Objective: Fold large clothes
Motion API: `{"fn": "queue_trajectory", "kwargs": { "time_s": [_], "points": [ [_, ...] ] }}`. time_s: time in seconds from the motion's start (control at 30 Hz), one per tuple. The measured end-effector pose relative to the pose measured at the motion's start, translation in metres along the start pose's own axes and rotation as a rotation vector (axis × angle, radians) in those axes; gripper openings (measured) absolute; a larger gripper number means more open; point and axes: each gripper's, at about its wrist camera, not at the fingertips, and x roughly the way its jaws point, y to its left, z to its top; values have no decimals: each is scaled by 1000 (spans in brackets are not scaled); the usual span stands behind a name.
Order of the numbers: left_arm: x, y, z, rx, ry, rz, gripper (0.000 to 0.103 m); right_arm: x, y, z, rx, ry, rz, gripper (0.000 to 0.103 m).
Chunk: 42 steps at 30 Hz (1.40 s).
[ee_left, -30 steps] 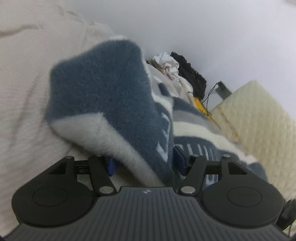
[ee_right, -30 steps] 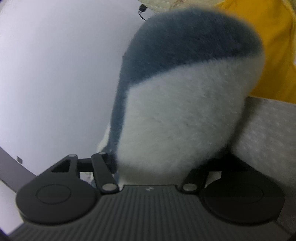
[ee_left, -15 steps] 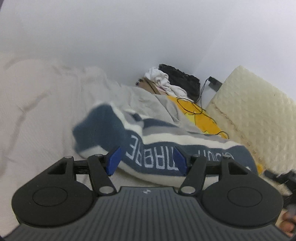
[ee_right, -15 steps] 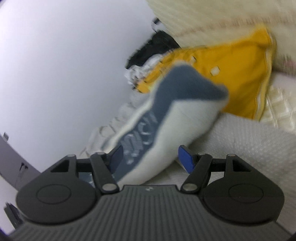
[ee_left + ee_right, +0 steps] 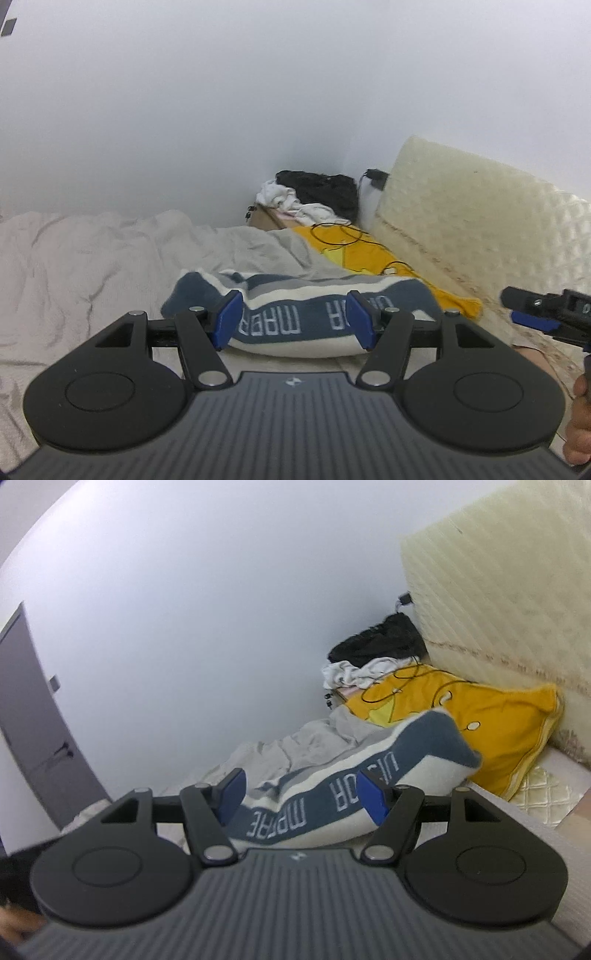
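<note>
Both tongs (image 5: 293,319) (image 5: 300,795) open, empty above folded fleece garment (image 5: 325,317).

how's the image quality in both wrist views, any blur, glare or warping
Left wrist view: soft even light, no glare, the folded blue and white garment fairly sharp, the right gripper at the edge slightly smeared. Right wrist view: strong fisheye bend in the grey door and cream headboard, tilted horizon, the garment's far corner a little blurred.

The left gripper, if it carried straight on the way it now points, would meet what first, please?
Most likely the folded blue-and-white fleece garment, lying on the bed ahead between the open left gripper fingers; depth is uncertain.
</note>
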Motion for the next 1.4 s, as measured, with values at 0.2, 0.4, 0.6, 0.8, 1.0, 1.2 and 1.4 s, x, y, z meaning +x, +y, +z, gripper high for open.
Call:
{"fn": "queue_trajectory", "kwargs": {
  "time_s": [0.2, 0.4, 0.6, 0.8, 1.0, 1.2, 1.4],
  "points": [
    [-51, -22, -16, 48, -25, -7, 67, -39, 22, -17, -93, 6, 23, 70],
    [-80, -30, -37, 65, -41, -15, 67, -66, 42, -37, -154, 14, 44, 70],
    [-94, -28, -51, 45, -35, -36, 67, -73, 51, -57, -195, 31, 33, 70],
    [-96, -29, -66, 63, -38, -7, 67, -70, 54, -71, -202, 48, 5, 69],
    [-92, -20, -76, 55, -24, 19, 69, -69, 54, -87, -216, 56, -26, 69],
    [-86, -12, -81, 53, -14, 32, 71, -65, 58, -93, -240, 64, -41, 69],
    [-84, -8, -82, 51, -10, 26, 79, -59, 63, -96, -262, 71, -32, 69]
  ]
}}
